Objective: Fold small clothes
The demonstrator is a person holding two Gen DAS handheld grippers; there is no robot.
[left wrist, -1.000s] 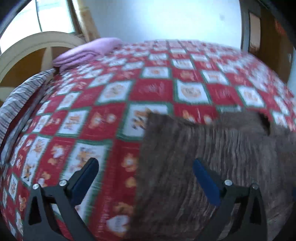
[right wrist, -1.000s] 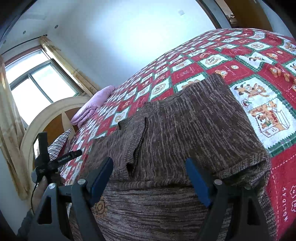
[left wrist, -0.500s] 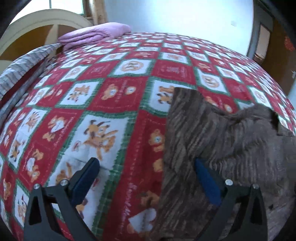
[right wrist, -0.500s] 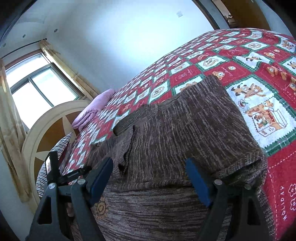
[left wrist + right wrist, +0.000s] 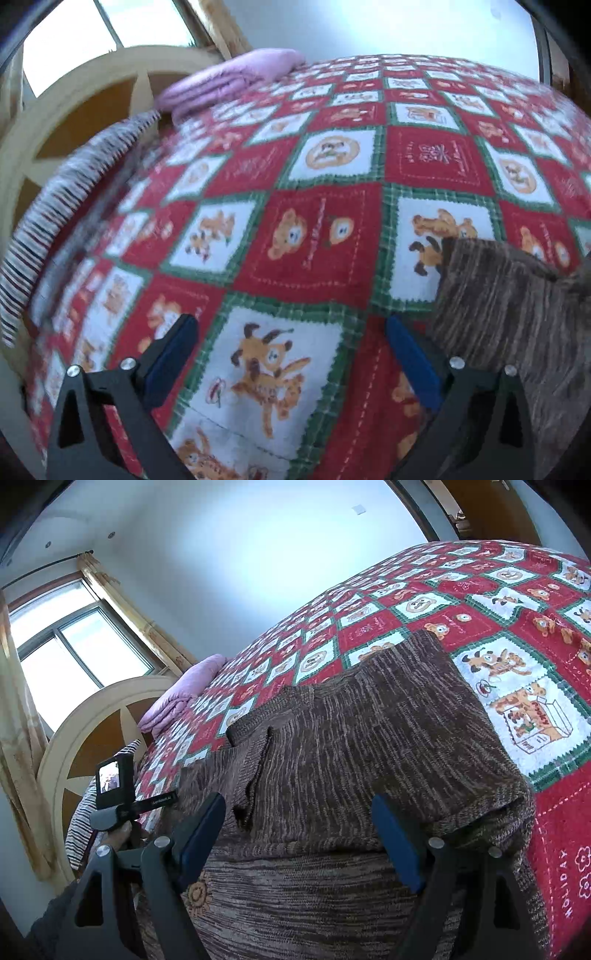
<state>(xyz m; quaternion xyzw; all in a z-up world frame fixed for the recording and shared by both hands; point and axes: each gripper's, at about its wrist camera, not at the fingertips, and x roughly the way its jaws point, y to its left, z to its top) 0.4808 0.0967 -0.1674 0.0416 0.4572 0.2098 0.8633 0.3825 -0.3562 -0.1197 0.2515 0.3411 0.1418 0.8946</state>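
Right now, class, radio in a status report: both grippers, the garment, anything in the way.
Left gripper open, over bare quilt. Right gripper open, above brown sweater, sweater partly folded. Purple blanket far off.

Sweater cut off at the frame's right edge.

I read "HOLIDAY" stitched on the red quilt by my right fingers; the carton square's lettering stays too small.

The left gripper now sits over bare quilt, clear of the sweater, which a second ago lay between its fingers. In the right wrist view, the sweater's left panel lies flatter.
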